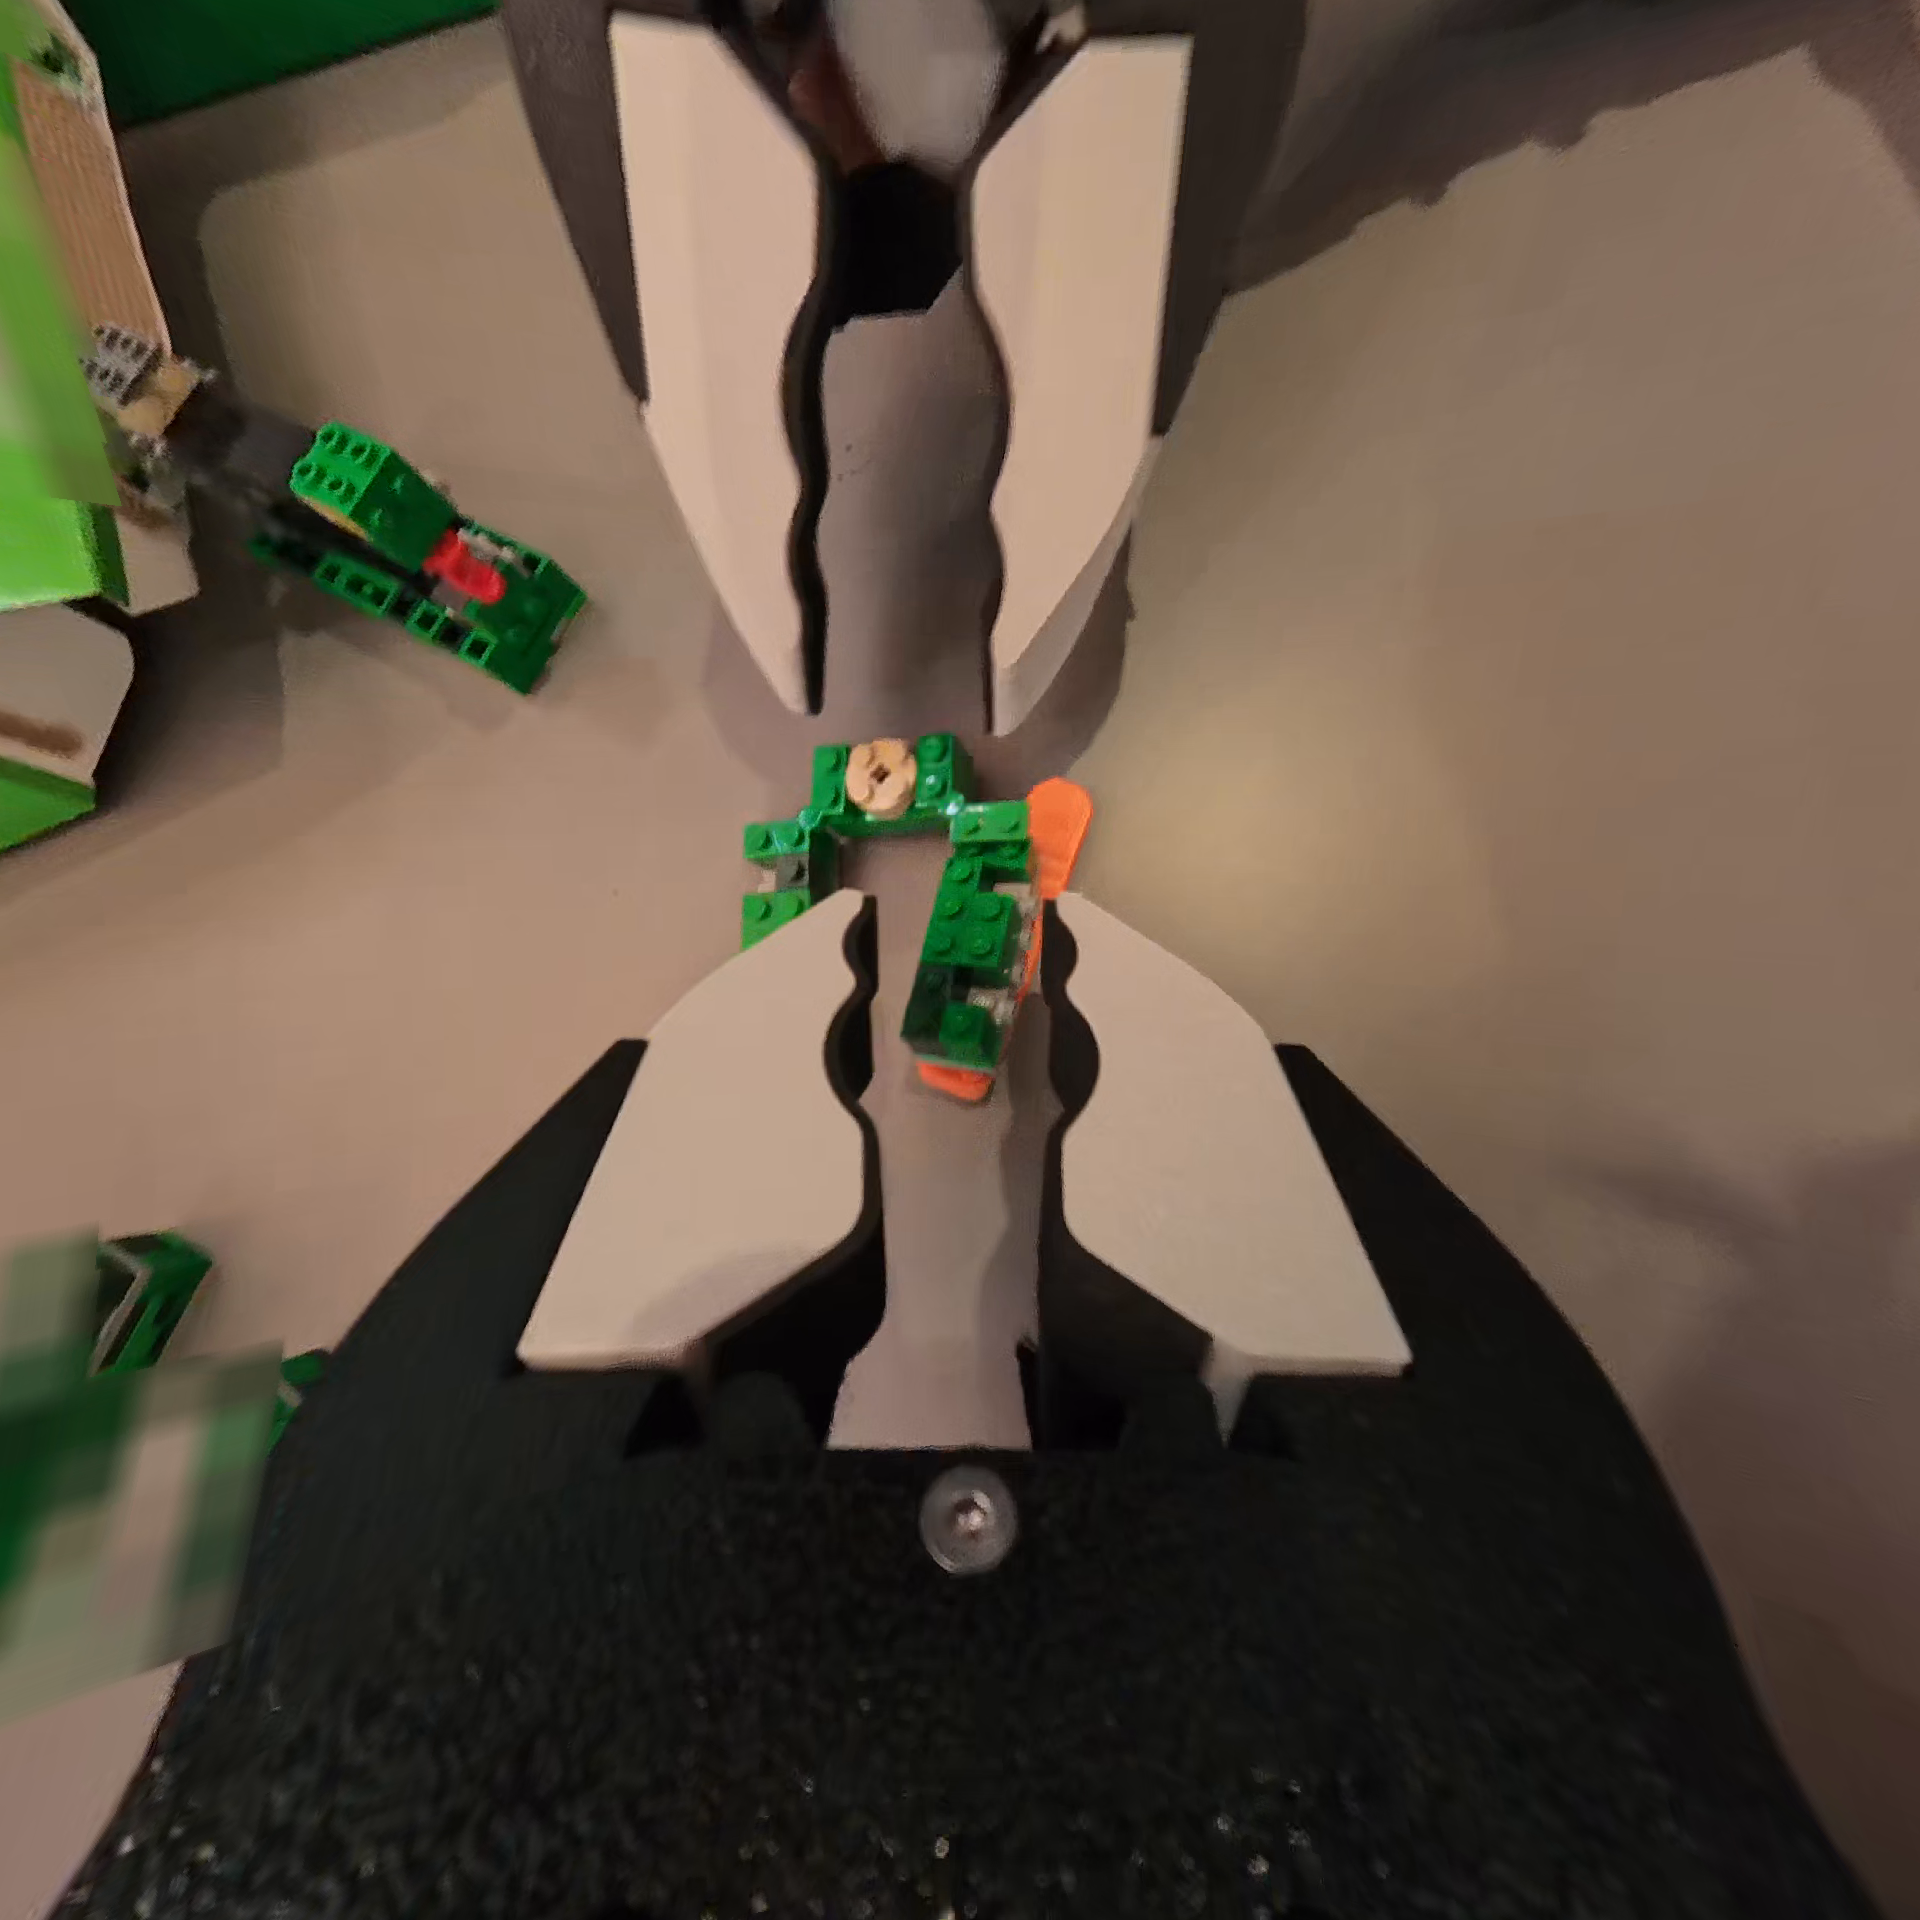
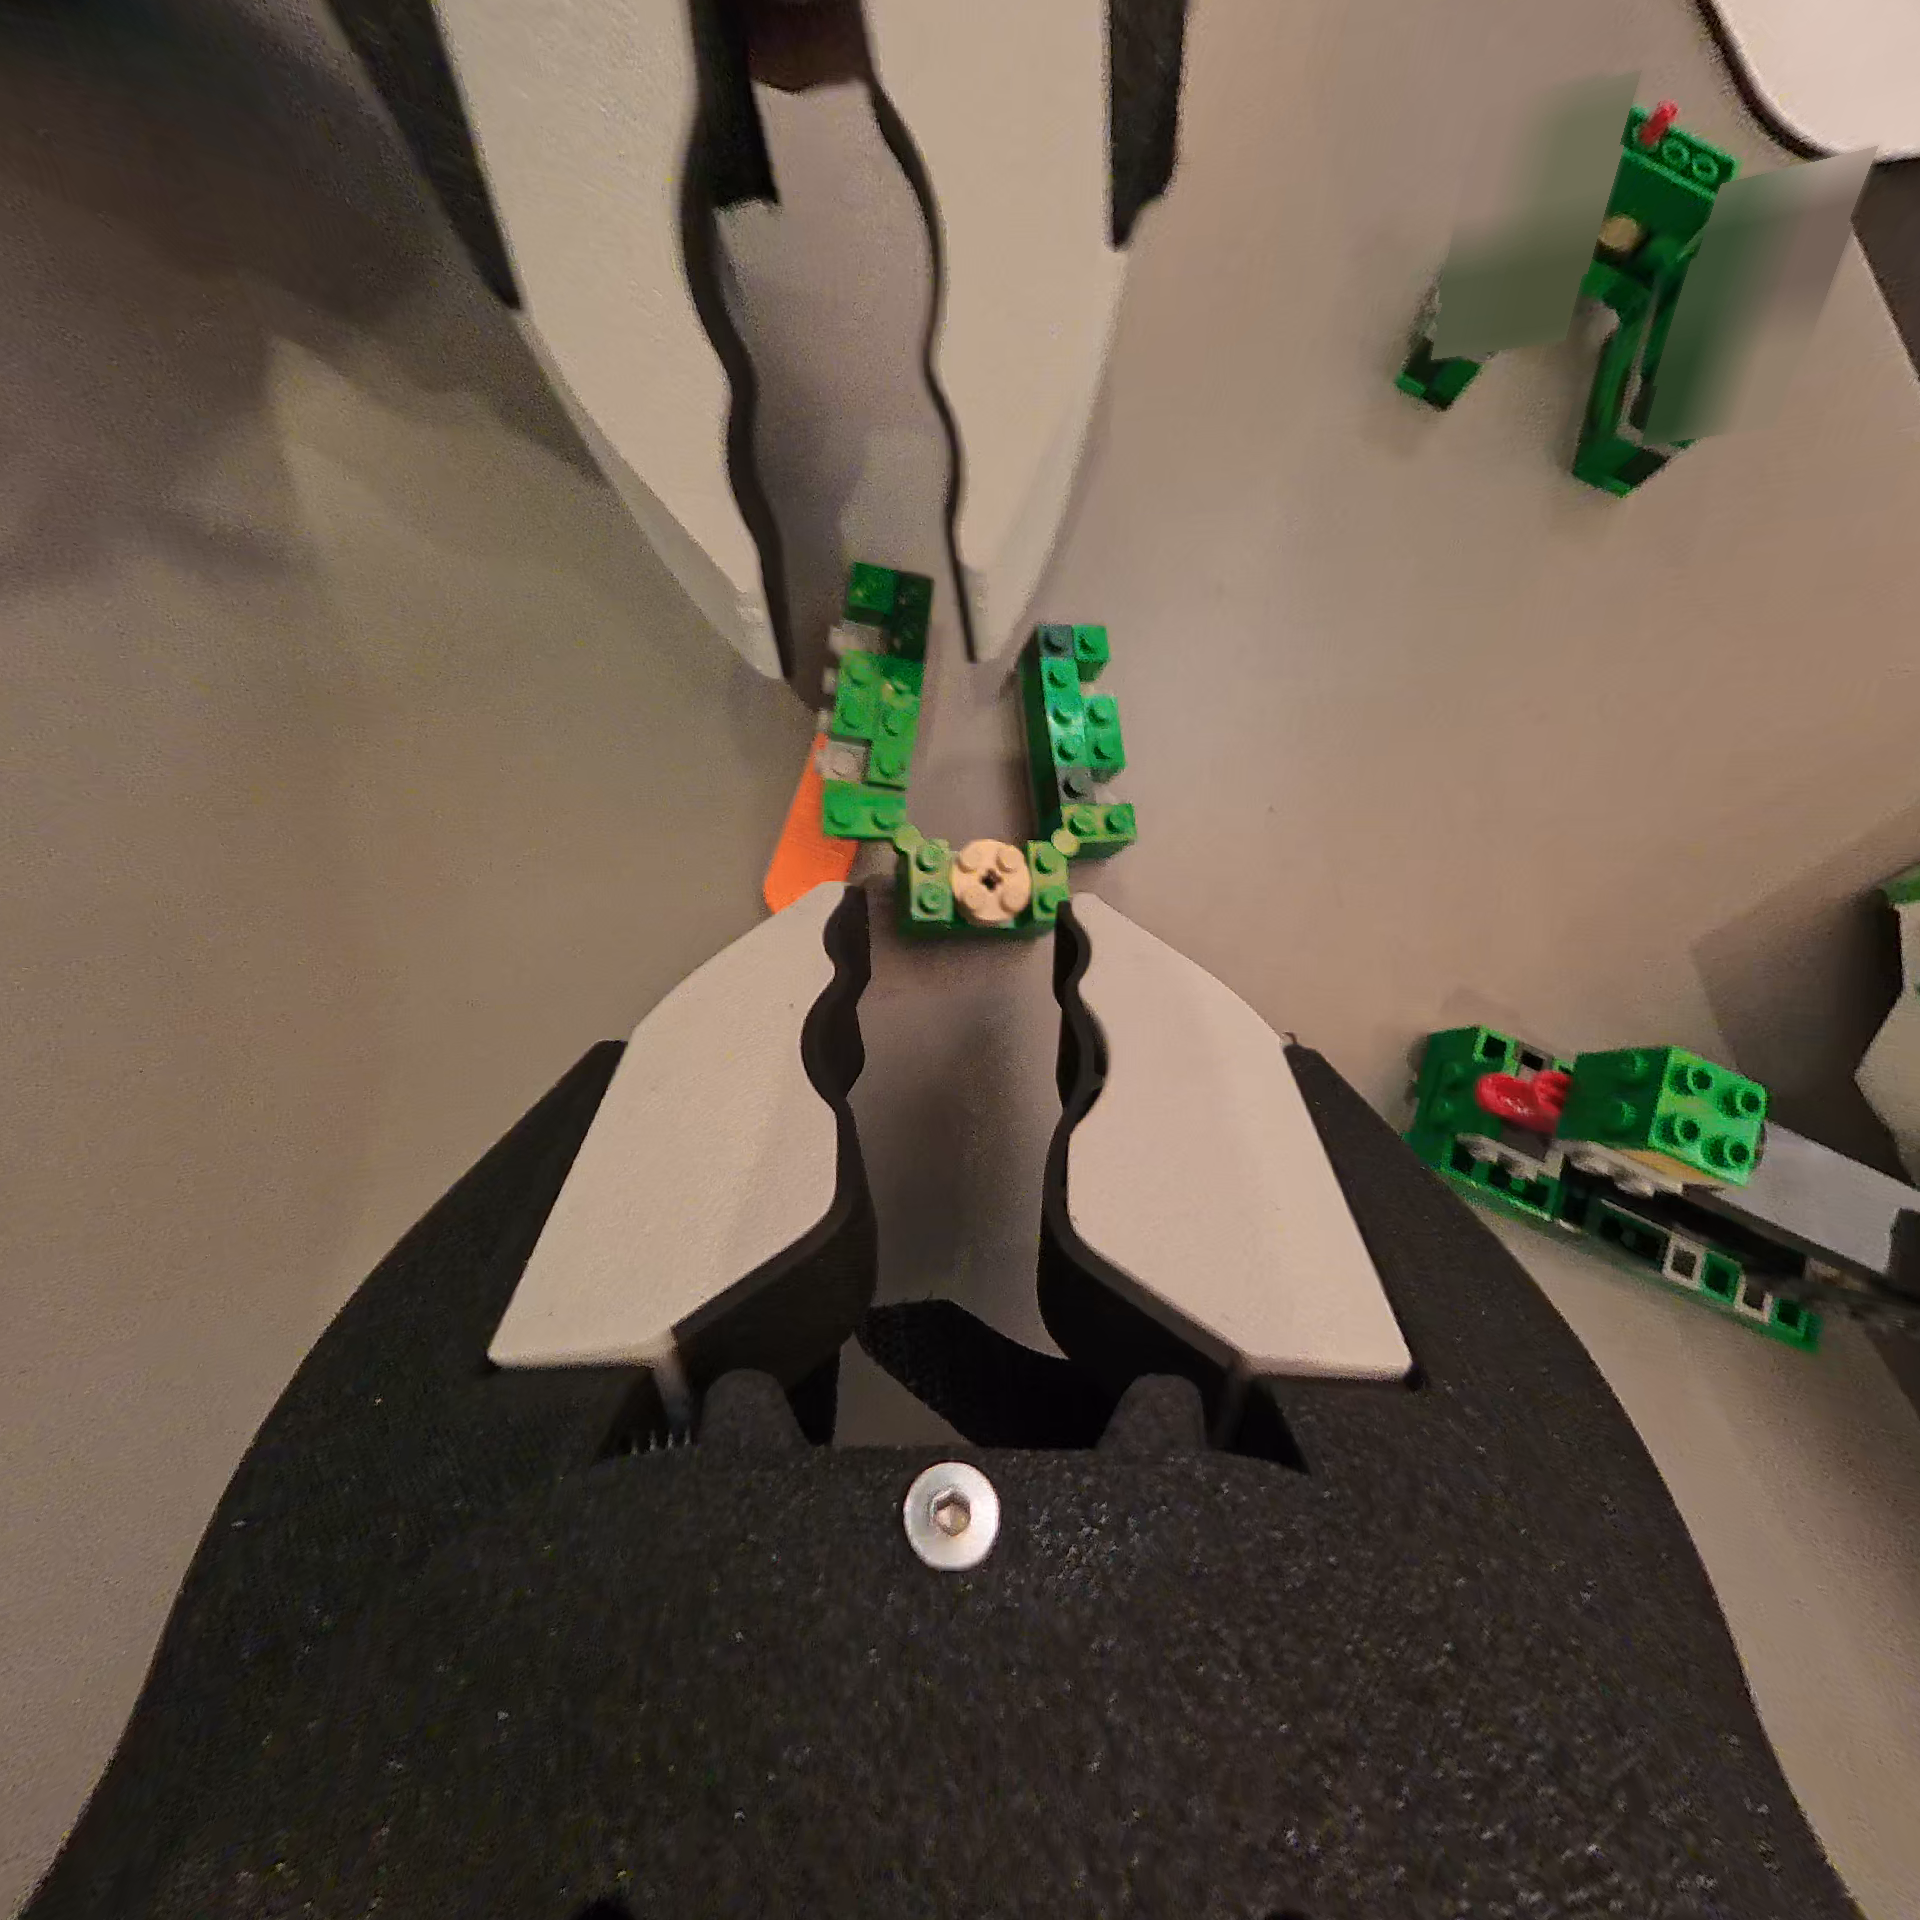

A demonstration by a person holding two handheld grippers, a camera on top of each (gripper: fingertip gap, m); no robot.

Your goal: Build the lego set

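A U-shaped green lego assembly (image 1: 883, 821) lies on the grey table, with a tan round stud (image 1: 881, 774) on its base block and an orange blade (image 1: 1060, 831) on one arm. My left gripper (image 1: 951, 909) is open, with its fingers on either side of the arm that carries the orange pieces. My right gripper (image 2: 958, 899) is open, and its tips flank the base block with the tan stud (image 2: 989, 881). The two grippers face each other across the assembly (image 2: 1070, 727). The right gripper also shows at the top of the left wrist view (image 1: 904, 717).
A second green lego build with a red piece (image 1: 416, 561) lies to the side; it also shows in the right wrist view (image 2: 1590, 1143). A third green build (image 2: 1642, 291) lies farther off. Green and white boxes (image 1: 42, 540) stand at the table's edge. Across from one pair of fingers to the other is roughly 4 cm.
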